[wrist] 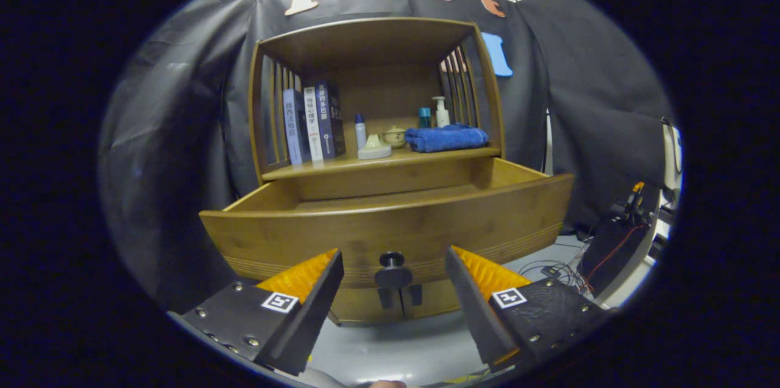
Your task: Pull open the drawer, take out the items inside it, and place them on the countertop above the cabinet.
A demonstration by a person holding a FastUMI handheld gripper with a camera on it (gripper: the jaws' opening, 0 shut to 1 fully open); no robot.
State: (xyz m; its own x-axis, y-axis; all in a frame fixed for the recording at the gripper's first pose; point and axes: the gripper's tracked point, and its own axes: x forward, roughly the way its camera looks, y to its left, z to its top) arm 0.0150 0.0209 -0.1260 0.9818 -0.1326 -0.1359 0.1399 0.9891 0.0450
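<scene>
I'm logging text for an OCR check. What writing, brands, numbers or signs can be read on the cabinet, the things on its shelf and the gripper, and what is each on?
Three upright books: printed spines, too blurred to quote.
Pump bottle behind the blue towel: nothing legible.
Open drawer: no writing.
Gripper, jaws open on either side of the drawer knob: a square coded tag on each, no words.

Claw-mounted camera faces the drawer (390, 229) front, close, slightly low.
</scene>
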